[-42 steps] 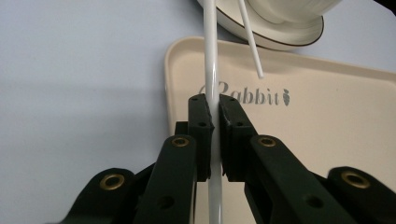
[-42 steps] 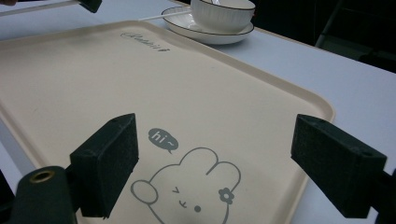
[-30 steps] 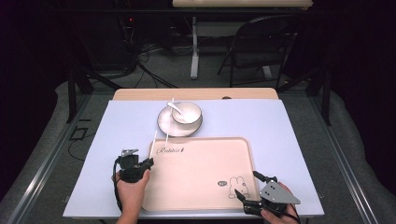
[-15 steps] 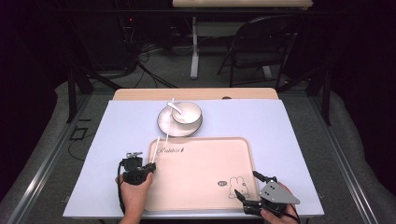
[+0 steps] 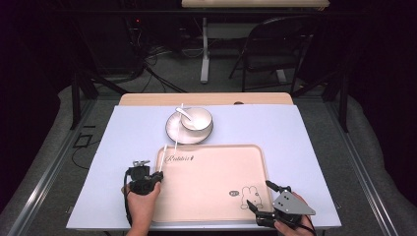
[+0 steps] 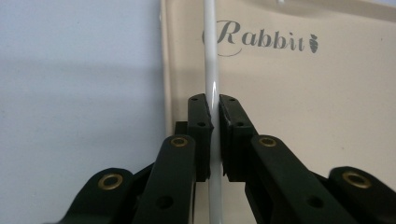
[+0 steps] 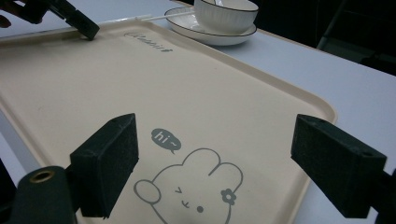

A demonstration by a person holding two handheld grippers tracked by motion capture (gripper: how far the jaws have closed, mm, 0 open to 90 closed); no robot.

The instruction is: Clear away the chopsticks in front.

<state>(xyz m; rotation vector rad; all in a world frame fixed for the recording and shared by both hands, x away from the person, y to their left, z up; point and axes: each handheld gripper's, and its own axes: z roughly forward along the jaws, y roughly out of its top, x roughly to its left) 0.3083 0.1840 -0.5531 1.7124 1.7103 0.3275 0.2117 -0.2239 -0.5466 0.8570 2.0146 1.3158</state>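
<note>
Pinching the white chopstick [image 6: 211, 70] in our left gripper [image 5: 158, 175] at the tray's [image 5: 216, 196] left edge, we see its long axis pointing toward the plate [image 5: 173, 132]; our right gripper [image 5: 259, 196] stays spread at the near-right corner.

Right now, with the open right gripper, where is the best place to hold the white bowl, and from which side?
Probably the bowl by its rim, from above, one jaw inside and one outside. It sits upright on the plate, its wall looks thin, and the spoon leans at the far left, so the near right rim suits the right gripper.
</note>
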